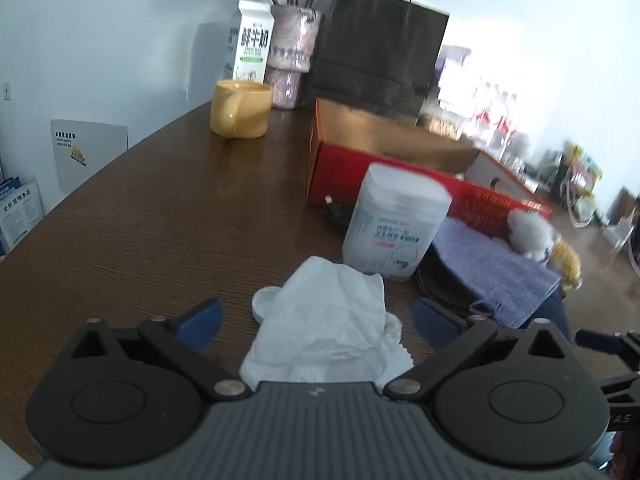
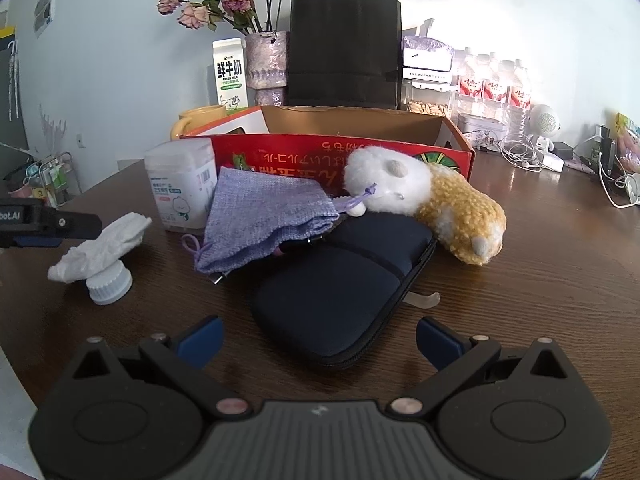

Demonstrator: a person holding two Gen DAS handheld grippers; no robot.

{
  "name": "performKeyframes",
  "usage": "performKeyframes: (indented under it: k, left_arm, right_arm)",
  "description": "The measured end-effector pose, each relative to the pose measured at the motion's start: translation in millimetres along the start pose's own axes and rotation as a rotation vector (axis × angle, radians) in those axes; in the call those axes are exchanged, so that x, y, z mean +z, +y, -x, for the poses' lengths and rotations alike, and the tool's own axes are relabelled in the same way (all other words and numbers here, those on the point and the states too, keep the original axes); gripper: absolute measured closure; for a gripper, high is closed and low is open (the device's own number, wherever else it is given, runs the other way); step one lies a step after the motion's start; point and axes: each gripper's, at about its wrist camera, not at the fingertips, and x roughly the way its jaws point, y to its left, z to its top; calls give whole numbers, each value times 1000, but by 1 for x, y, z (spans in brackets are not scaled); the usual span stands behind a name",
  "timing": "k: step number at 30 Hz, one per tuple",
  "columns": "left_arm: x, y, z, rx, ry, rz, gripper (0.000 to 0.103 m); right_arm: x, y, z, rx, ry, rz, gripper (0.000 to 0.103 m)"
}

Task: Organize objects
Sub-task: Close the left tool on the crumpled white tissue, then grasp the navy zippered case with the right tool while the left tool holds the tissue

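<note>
A crumpled white tissue point(image 1: 328, 328) lies on the brown table point(image 1: 160, 220), resting partly on a white bottle cap point(image 1: 264, 300). My left gripper point(image 1: 318, 320) is open, its blue pads wide on either side of the tissue and not touching it. In the right wrist view the tissue point(image 2: 104, 248) drapes over the cap point(image 2: 110, 284). My right gripper point(image 2: 320, 340) is open too, straddling the near end of a dark zip case point(image 2: 344, 292) without contact. A purple pouch point(image 2: 264, 216) and a white and yellow plush toy point(image 2: 432, 200) lie on the case's far end.
A white plastic jar point(image 1: 394, 224) stands before an open red cardboard box point(image 1: 348, 168). Behind are a yellow mug point(image 1: 240, 108), a milk carton point(image 1: 252, 44), a vase of flowers point(image 1: 292, 52) and a black paper bag point(image 1: 376, 48). Bottles and cables point(image 2: 520, 156) crowd the far right.
</note>
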Motion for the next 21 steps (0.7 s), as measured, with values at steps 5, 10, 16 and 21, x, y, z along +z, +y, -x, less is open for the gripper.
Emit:
performKeyframes:
  k: [5,10,16,21]
  left_arm:
    - [-2,-7,-18,28,71,-29,1]
    - [-4,-2,-12,-7,47,16,29]
    - [-4,2,-12,-5,41,30,28]
    - [-3,1,-13,-3,40,31,28]
  right_arm:
    - [0,0,-1,-5,-1,1,0]
    - [8,-3,-6,-44,-29,-41,0]
    - [17,-2,-35,-110,6,-105,0]
    - [21,4,-43,-150,16,-88,2]
